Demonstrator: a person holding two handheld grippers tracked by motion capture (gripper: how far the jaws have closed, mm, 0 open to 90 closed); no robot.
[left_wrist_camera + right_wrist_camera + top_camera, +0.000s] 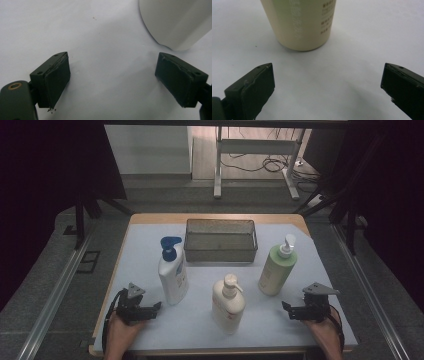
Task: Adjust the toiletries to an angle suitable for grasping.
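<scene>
Three pump bottles stand upright on the bench (pixel 150 235), which is covered with a pale sheet. The blue-capped bottle (pixel 172 272) stands left of centre, the cream bottle (pixel 228 304) nearest the front edge at centre, and the green bottle (pixel 277 267) to the right. A wire basket (pixel 220 240) sits behind them toward the far edge, apart from all three. The left hand-held gripper (pixel 152 309) rests low at the front left corner, held in a hand (pixel 120 332); its jaws stand wide apart with nothing between them, and it lies just beside the base of the blue-capped bottle without touching it. In the left gripper view that base (pixel 175 22) shows at upper right, beyond the jaws. The right hand-held gripper (pixel 287 309) rests at the front right, likewise held in a hand (pixel 325 332), jaws wide apart and holding nothing. In the right gripper view a cream-coloured bottle base (pixel 299 22) with small print stands ahead of the jaws, clear of both pads.
</scene>
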